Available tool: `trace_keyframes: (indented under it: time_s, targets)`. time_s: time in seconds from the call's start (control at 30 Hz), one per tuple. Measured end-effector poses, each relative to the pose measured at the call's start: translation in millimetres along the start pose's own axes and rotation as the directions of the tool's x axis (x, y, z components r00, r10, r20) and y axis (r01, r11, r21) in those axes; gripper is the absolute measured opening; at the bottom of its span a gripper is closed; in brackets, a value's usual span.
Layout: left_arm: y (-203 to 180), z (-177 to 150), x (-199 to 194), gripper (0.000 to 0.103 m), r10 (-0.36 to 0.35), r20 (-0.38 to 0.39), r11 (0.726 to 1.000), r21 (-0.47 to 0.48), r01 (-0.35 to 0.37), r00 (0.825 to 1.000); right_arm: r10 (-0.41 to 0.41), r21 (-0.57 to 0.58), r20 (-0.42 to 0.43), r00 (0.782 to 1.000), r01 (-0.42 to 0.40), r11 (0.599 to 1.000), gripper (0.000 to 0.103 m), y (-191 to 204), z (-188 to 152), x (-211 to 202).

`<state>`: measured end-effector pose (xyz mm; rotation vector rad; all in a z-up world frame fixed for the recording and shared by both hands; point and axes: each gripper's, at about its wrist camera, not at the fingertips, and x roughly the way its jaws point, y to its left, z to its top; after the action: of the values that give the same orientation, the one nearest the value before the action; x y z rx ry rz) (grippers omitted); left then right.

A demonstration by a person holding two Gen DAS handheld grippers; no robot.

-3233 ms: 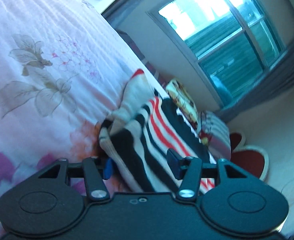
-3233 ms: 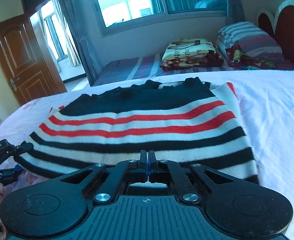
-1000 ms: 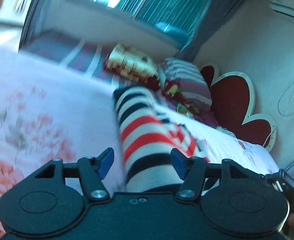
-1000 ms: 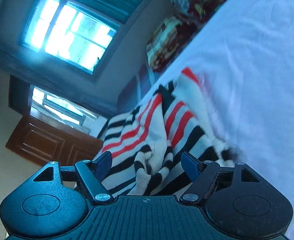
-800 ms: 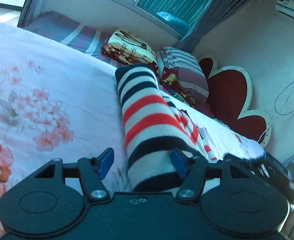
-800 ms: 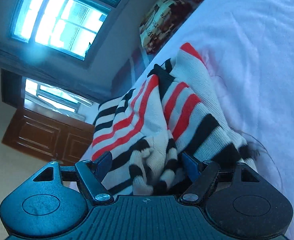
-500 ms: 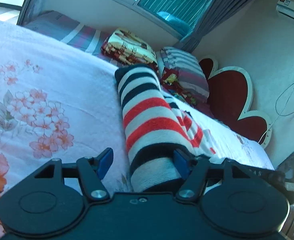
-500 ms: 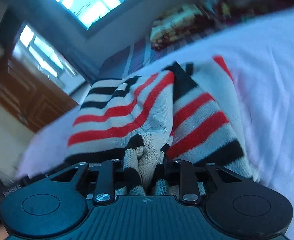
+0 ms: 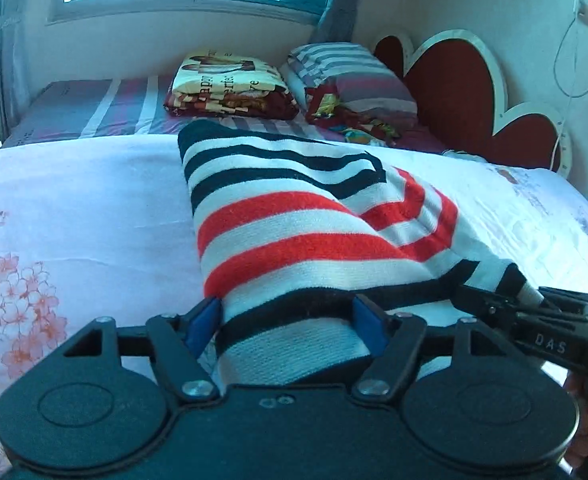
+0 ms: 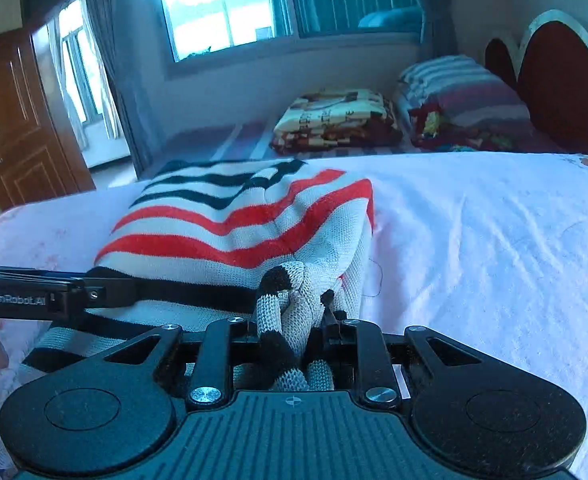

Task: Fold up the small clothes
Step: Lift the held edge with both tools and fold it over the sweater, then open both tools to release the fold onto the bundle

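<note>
The striped sweater [image 9: 294,236] was lying folded on the bed [image 9: 74,208], on the pale floral sheet, with the black, white and red bands running across it; the near hem end was right up against both tools. The left gripper [image 9: 286,320] had its blue-padded fingers [image 9: 200,316] spread wide with the sweater's hem sitting between them, nothing pinched as far as I could see. The right gripper [image 10: 292,330] was a different story; its fingers were clamped tight on a bunched-up wad of the knit at the sweater's near right corner, fabric bulging up out of the gap. In the left wrist view the right tool came in from the right edge, touching that same corner. Further back on the bed there was a folded printed blanket [image 9: 230,84] next to a striped pillow [image 9: 350,76]; a red heart-shaped headboard [image 9: 454,80] stood behind them.
</note>
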<state>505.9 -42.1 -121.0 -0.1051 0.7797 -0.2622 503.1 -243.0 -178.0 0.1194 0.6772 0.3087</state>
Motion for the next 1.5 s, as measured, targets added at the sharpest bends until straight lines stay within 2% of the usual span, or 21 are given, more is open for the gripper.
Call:
trace_keyframes:
  time_s: [0.07,0.13,0.2,0.27,0.3,0.33,0.37,0.4,0.5,0.6,0.73,0.8,0.87,0.97,1.0,1.07,1.1,1.2,1.3,1.4,1.5]
  targets:
    - [6,-1,0,0.072,-0.018,-0.005,1.000,-0.001,0.018,1.000,-0.001,0.020,-0.002,1.000,0.001,1.000,0.024,1,1,-1]
    - [17,1,-2,0.070,-0.058,-0.013,0.998,-0.034,0.057,0.998,0.025,0.067,-0.002,1.000,-0.025,0.997,0.037,-7,6,-7]
    - [27,3,-18,0.068,-0.083,0.036,0.994,-0.069,0.085,0.996,0.035,0.122,0.040,0.999,-0.040,0.992,0.044,-21,14,-19]
    - [33,8,-28,0.067,-0.061,0.082,0.996,-0.064,0.066,0.995,0.055,0.196,0.086,0.995,-0.071,0.978,0.044,-38,22,-34]
    - [37,10,-27,0.067,-0.065,0.082,0.995,-0.068,0.070,0.995,0.065,0.237,0.100,0.993,-0.087,0.968,0.043,-47,25,-38]
    - [39,12,-24,0.067,-0.066,0.068,0.995,-0.069,0.070,0.995,0.064,0.262,0.112,0.992,-0.092,0.961,0.038,-52,29,-46]
    - [39,12,-18,0.068,-0.065,0.049,0.996,-0.061,0.068,0.997,0.067,0.255,0.118,0.991,-0.096,0.962,0.017,-53,33,-50]
    - [41,10,-14,0.069,-0.072,0.036,0.995,-0.061,0.074,0.997,0.075,0.241,0.116,0.990,-0.101,0.965,0.008,-51,37,-52]
    - [45,5,-6,0.069,-0.091,0.025,0.991,-0.093,0.093,0.996,0.096,0.138,0.100,0.990,-0.109,0.984,0.004,-35,37,-58]
    - [48,3,-3,0.070,-0.107,0.020,0.988,-0.107,0.108,0.994,-0.009,0.002,-0.005,1.000,0.009,1.000,0.003,-18,21,-45]
    - [48,1,0,0.074,-0.103,0.030,0.991,-0.087,0.105,0.994,-0.030,0.019,-0.021,0.999,0.030,0.999,0.003,-20,20,-42]
    - [48,3,-8,0.070,-0.096,0.028,0.990,-0.105,0.098,0.995,-0.034,0.028,-0.002,0.999,0.034,0.999,0.004,-19,23,-50]
    - [39,1,-30,0.066,-0.087,0.064,0.994,-0.063,0.091,0.994,-0.016,0.043,0.052,0.999,0.014,0.999,0.003,-19,25,-69]
    - [25,-16,-52,0.066,-0.135,0.063,0.990,-0.029,0.137,0.989,0.053,-0.015,0.074,0.996,-0.052,0.999,0.004,-13,11,-89]
    - [17,-24,-50,0.067,-0.124,0.032,0.992,0.012,0.124,0.992,0.052,-0.042,0.040,0.998,-0.050,0.998,0.004,-10,5,-85]
    - [5,-36,-36,0.068,-0.069,-0.035,0.991,0.111,0.072,0.997,-0.018,-0.086,-0.061,0.998,0.013,0.996,0.004,-10,-4,-64]
    - [6,-33,-37,0.068,-0.080,-0.026,0.992,0.100,0.082,0.996,0.012,-0.043,-0.044,0.999,-0.014,0.999,0.004,-16,-1,-65]
    - [8,-2,-52,0.067,-0.083,0.105,0.992,0.105,0.072,0.991,0.065,0.061,0.074,0.995,-0.070,0.996,0.004,-30,22,-74]
    - [5,39,-40,0.066,-0.072,0.140,0.992,0.111,0.056,0.988,0.082,0.090,0.101,0.992,-0.091,0.992,0.004,-35,54,-54]
    - [-1,64,-1,0.066,0.004,0.077,0.989,0.146,-0.015,0.997,0.078,0.042,0.083,0.994,-0.082,0.996,0.004,-31,82,-18]
    - [7,60,41,0.069,0.071,-0.025,0.985,0.160,-0.066,0.997,0.062,0.016,-0.024,0.998,-0.061,0.998,0.003,-33,90,29]
